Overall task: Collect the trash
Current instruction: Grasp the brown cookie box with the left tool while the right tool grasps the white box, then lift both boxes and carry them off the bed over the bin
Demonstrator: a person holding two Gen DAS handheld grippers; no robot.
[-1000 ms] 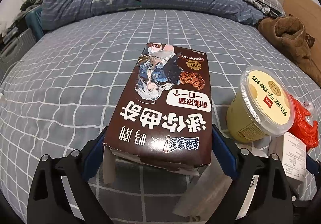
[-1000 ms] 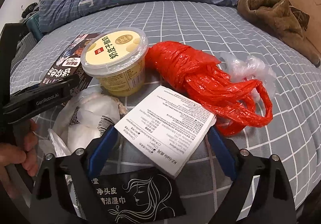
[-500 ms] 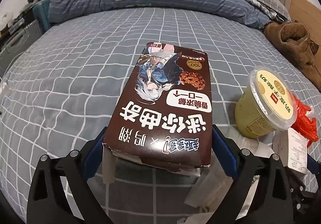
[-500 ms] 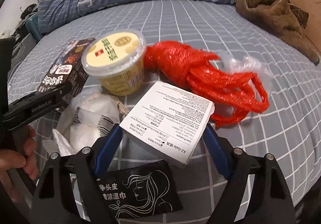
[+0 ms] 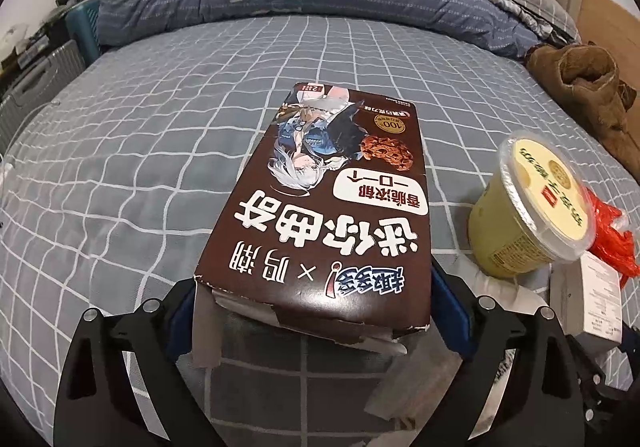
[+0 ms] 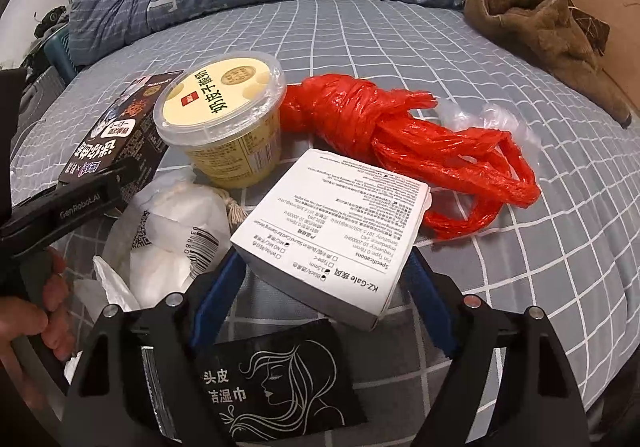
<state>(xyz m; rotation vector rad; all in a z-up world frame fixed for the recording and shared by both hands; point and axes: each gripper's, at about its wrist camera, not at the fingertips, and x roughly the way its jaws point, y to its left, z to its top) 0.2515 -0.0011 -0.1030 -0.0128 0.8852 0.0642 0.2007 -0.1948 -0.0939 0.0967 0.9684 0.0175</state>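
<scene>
Ahead of the left gripper [image 5: 312, 307], the brown cookie box [image 5: 332, 207] fills the span between its jaws; open checked bedsheet [image 5: 140, 167] lies to its left and beyond. To its right, the yellow cup [image 5: 528, 215] blocks passage.

Between the right gripper [image 6: 324, 279] jaws sits the white box [image 6: 336, 231]. Ahead, the red bag [image 6: 408, 143] and the cup obstruct. Left, a white pouch [image 6: 172, 231] and the left gripper's body [image 6: 68, 207] crowd the space. Right, bare sheet.

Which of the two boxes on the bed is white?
The small flat box printed with specifications, between the right tongs; the longer cookie box is dark brown.
</scene>
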